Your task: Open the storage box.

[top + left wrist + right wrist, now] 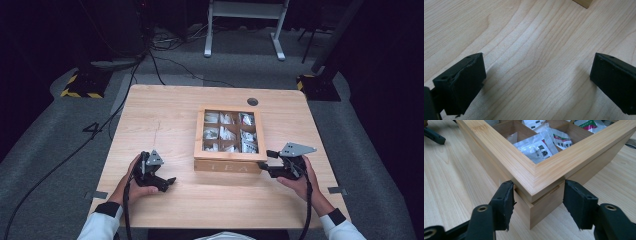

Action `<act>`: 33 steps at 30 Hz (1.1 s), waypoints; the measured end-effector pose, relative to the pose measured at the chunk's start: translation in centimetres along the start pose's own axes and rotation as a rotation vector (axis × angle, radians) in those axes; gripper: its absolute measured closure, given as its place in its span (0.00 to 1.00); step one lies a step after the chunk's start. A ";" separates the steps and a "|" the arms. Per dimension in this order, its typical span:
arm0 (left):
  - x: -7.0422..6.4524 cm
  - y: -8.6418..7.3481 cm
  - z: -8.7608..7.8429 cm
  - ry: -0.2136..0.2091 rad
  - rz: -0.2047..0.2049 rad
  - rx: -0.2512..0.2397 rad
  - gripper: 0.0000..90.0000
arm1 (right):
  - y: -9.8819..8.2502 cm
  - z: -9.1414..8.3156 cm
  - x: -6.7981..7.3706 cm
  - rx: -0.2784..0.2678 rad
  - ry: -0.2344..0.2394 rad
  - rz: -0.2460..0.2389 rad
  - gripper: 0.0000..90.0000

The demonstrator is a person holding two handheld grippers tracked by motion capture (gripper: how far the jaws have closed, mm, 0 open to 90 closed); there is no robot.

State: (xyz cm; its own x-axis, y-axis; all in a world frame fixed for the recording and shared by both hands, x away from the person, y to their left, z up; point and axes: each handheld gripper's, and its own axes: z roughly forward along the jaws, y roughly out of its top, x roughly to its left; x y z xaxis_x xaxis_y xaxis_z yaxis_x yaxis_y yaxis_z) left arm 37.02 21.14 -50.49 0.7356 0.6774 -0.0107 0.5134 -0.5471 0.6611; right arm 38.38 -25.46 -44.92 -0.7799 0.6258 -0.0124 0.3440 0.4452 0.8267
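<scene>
A wooden tea box with a window lid sits at the table's middle, and sachets fill its compartments. My right gripper is at the box's near right corner. In the right gripper view its two black jaws straddle that corner, and both pads touch the wood just under the lid's edge. My left gripper rests on the table left of the box, apart from it. Its jaws stand wide open over bare wood, with a corner of the box far ahead.
The light wooden table has a cable hole near its far edge. Cables trail from both grippers toward the person. Beyond the table, floor cables and a white stand's feet lie on grey carpet.
</scene>
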 end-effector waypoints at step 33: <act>-3.2 9.4 -2.3 -0.031 0.141 -0.242 0.22 | 3.6 -2.1 -0.1 -0.117 -0.057 0.018 0.44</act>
State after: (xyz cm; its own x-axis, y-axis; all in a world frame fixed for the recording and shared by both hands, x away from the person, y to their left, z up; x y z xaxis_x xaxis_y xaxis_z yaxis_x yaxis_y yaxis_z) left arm 38.51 14.91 -42.52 0.8073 0.5855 0.0740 0.2873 -0.4993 0.8174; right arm 38.59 -25.33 -40.75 -0.7420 0.6699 -0.0257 0.2921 0.3575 0.8871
